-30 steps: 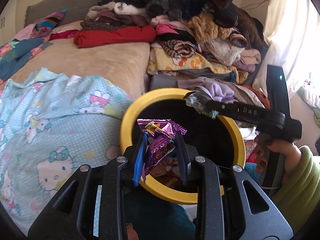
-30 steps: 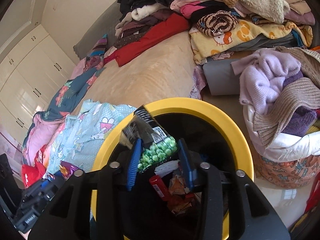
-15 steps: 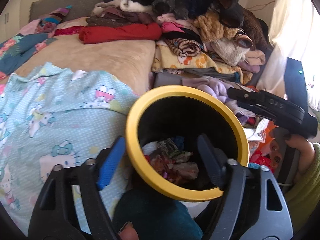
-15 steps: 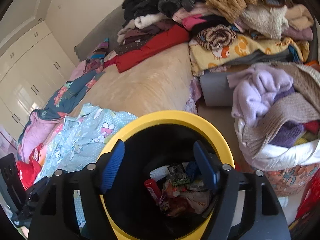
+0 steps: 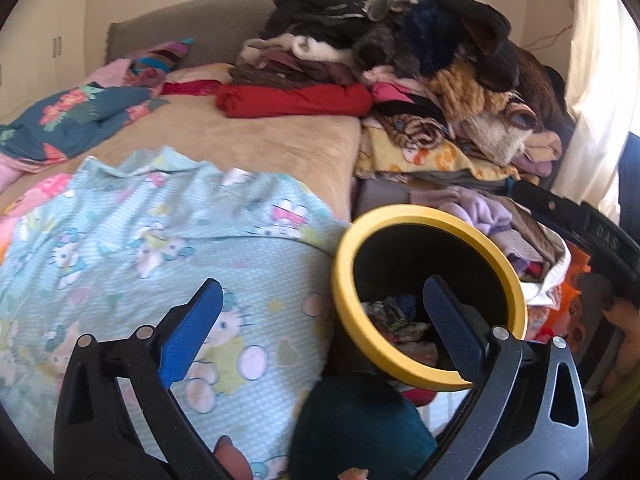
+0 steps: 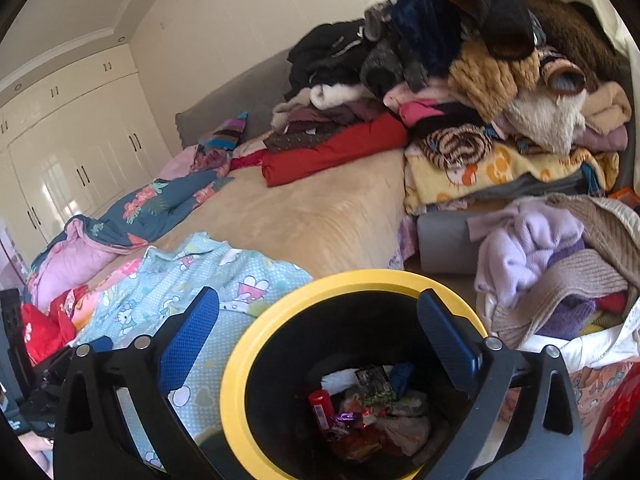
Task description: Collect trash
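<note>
Both grippers hover empty over the yellow-rimmed bin (image 6: 240, 360) beside the bed (image 6: 320, 216). The left gripper (image 5: 324, 320) has just been opening and its jaws stand wide apart, nothing between them; likewise the right gripper (image 6: 320, 324). The trash (image 6: 368, 420) (wrappers, a red tube) lies at the bin's bottom.

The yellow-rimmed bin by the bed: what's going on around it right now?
A person is collecting trash with a gripper in each hand. The left gripper and the right gripper have both just been opening and now stand wide with nothing between their jaws. The yellow-rimmed bin beside the bed holds a heap of wrappers, among them a purple wrapper and a dark snack packet.
</note>
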A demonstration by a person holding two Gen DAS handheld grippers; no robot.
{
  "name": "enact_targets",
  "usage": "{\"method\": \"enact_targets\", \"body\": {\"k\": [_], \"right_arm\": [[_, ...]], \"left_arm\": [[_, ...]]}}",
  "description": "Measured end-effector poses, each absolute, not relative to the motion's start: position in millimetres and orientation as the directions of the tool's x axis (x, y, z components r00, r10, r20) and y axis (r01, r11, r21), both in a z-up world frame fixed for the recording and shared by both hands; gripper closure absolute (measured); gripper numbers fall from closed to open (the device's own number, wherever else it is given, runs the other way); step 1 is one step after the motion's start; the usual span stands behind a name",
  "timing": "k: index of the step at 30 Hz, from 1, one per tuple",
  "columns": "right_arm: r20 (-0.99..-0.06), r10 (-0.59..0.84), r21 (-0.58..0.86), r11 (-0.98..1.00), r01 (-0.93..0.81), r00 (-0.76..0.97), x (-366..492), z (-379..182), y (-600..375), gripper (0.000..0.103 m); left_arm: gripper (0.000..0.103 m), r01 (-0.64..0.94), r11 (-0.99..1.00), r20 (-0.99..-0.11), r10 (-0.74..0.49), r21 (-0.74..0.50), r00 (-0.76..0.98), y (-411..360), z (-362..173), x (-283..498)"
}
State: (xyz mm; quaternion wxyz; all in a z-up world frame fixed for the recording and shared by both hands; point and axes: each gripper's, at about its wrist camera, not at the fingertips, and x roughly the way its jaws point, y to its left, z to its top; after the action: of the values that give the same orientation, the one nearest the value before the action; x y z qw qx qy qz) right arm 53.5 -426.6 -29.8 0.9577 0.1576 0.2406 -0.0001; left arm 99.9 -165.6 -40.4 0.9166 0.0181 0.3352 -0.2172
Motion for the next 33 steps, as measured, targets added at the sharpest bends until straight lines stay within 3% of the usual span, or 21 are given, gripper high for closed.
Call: {"method": "enact_targets", "body": {"k": [16, 33], "right_arm": [[-0.219, 0.084, 0.12, 0.991, -0.058, 0.972, 4, -26, -331, 0.006], [-0.207, 0.046, 0.074, 0.997, -0.032, 0.977, -7, -37, -305, 0.006]], "left_arm": [[0.011, 0.213, 0.973, -0.455, -0.229, -0.087, 0.861, -88, -22, 66], [0.011, 0.181, 0.98, -0.412, -0.2, -0.085, 0.889, -67, -23, 47]]}}
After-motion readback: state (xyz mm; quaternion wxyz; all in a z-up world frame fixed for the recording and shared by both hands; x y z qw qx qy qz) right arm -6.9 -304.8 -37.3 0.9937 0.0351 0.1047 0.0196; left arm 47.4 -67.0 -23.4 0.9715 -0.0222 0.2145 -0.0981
